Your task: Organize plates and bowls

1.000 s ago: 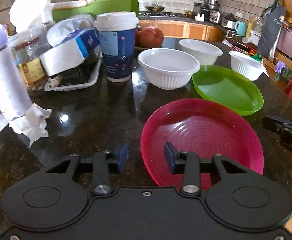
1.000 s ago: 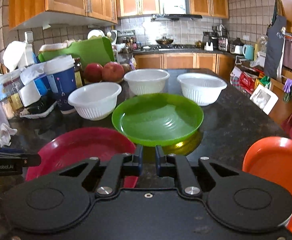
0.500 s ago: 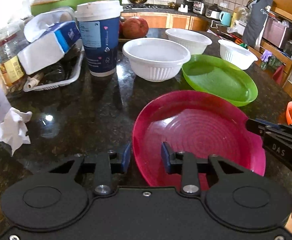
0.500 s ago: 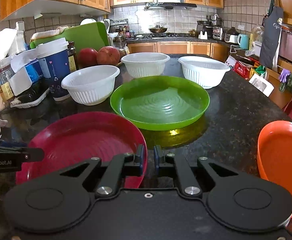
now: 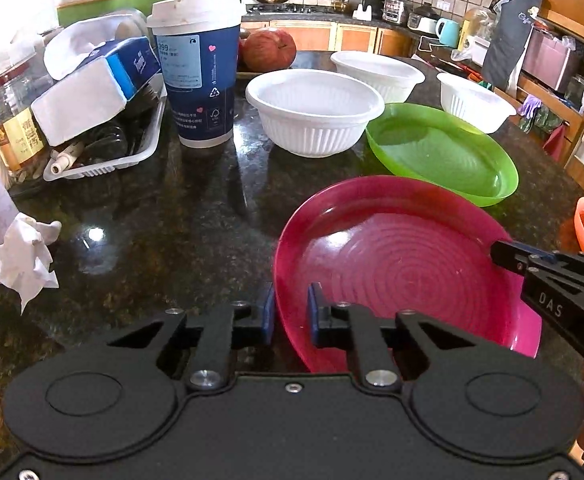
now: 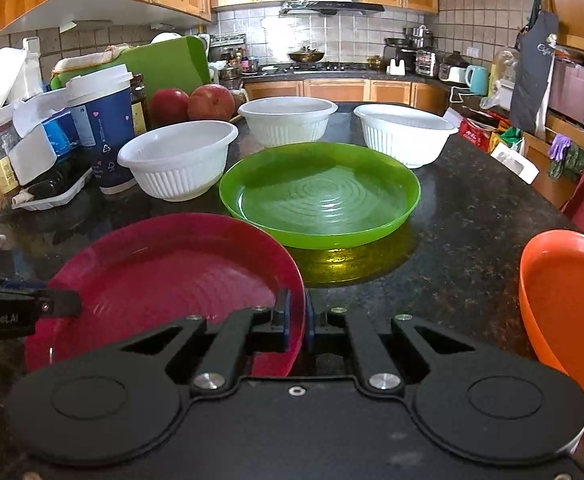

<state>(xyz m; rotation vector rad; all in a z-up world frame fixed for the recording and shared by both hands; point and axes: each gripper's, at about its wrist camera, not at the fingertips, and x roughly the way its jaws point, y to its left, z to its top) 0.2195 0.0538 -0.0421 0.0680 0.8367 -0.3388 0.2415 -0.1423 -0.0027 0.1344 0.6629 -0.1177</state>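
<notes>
A red plate (image 5: 392,260) lies on the dark stone counter (image 5: 171,232) between both grippers. My left gripper (image 5: 290,312) straddles its left rim; the jaws are closing, with the rim filling the gap and both pads against it. My right gripper (image 6: 298,316) is shut on the plate's (image 6: 163,272) right rim, which stands thin between the blue pads. Each gripper's tip shows at the edge of the other view. Behind sit a green plate (image 6: 320,196) and three white ribbed bowls (image 6: 179,160) (image 6: 287,120) (image 6: 404,132), all empty and apart.
An orange plate (image 6: 568,312) lies at the right near the counter's edge. At the left stand a blue paper cup (image 5: 199,72), a plastic tray (image 5: 103,160) of clutter, jars and a crumpled tissue (image 5: 23,256). Apples (image 5: 267,48) sit behind the bowls.
My left jaws have narrowed from wide apart onto the red plate's left rim. The right gripper has edged in so the plate's right rim now sits between its pads.
</notes>
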